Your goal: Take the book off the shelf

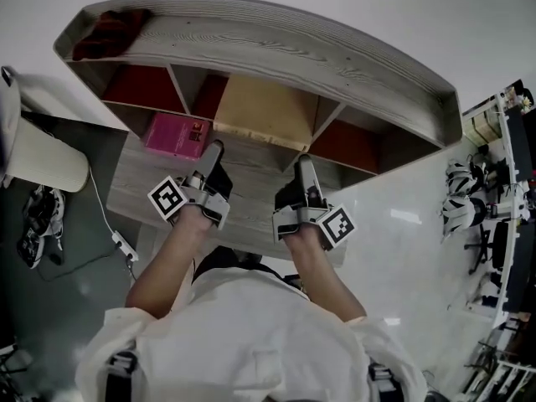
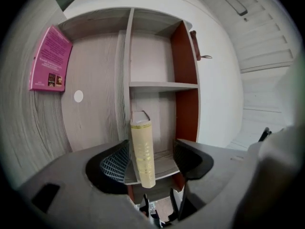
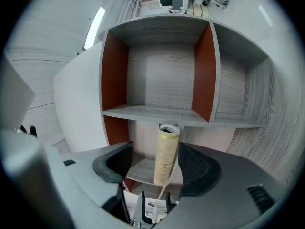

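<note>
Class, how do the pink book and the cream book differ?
The pink book shows its broad cover; the cream book shows its narrow spine. The pink book sits a compartment further left than the cream book, which stands upright. Both are in the shelf.

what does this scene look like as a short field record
shelf: grey wood-grain shelf unit, red-brown dividers
book: cream hardback book, upright, spine outward, in a compartment
other: pink book in another compartment
left hand-held gripper: open, book in line between jaws, untouched
right hand-held gripper: open, same book between jaws, untouched
task: book not yet taken
</note>
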A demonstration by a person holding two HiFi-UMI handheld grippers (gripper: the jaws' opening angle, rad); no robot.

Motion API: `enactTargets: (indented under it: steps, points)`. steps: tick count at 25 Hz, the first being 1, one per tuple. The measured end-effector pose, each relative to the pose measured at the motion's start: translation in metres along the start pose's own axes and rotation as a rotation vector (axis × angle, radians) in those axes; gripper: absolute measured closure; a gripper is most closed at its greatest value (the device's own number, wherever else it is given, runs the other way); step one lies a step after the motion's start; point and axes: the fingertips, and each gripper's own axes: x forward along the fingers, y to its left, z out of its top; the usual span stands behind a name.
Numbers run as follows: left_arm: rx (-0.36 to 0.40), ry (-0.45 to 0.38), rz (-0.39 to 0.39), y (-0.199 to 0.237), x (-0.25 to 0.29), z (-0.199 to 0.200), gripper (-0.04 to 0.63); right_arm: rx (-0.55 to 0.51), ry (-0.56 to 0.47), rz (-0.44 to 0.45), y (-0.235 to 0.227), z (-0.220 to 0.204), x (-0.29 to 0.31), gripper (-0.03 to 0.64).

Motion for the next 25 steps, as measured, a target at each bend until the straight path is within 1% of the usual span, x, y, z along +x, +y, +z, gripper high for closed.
enactTargets:
  steps: [3, 6, 10, 16, 20, 25]
  points:
    - [-0.024, 0.008, 0.006, 0.005, 0.011, -0.001, 0.307, 0.007, -0.019, -0.033, -0.007, 0.005, 0.009, 0.362]
    - [-0.033, -0.014, 0.025, 0.006, 0.016, 0.005, 0.302, 0.028, -0.021, -0.060, -0.013, 0.005, 0.015, 0.360]
    - [0.001, -0.038, 0.062, 0.011, 0.022, 0.015, 0.285, 0.026, -0.035, -0.087, -0.019, 0.007, 0.021, 0.359]
    - [-0.007, -0.001, 0.090, 0.022, 0.033, 0.016, 0.279, 0.001, -0.051, -0.102, -0.022, 0.007, 0.033, 0.359]
    - [-0.011, 0.025, 0.086, 0.023, 0.043, 0.013, 0.281, -0.003, -0.074, -0.105, -0.022, 0.012, 0.037, 0.359]
    - [-0.059, 0.048, 0.080, 0.027, 0.053, 0.013, 0.282, -0.016, -0.084, -0.121, -0.028, 0.016, 0.041, 0.359]
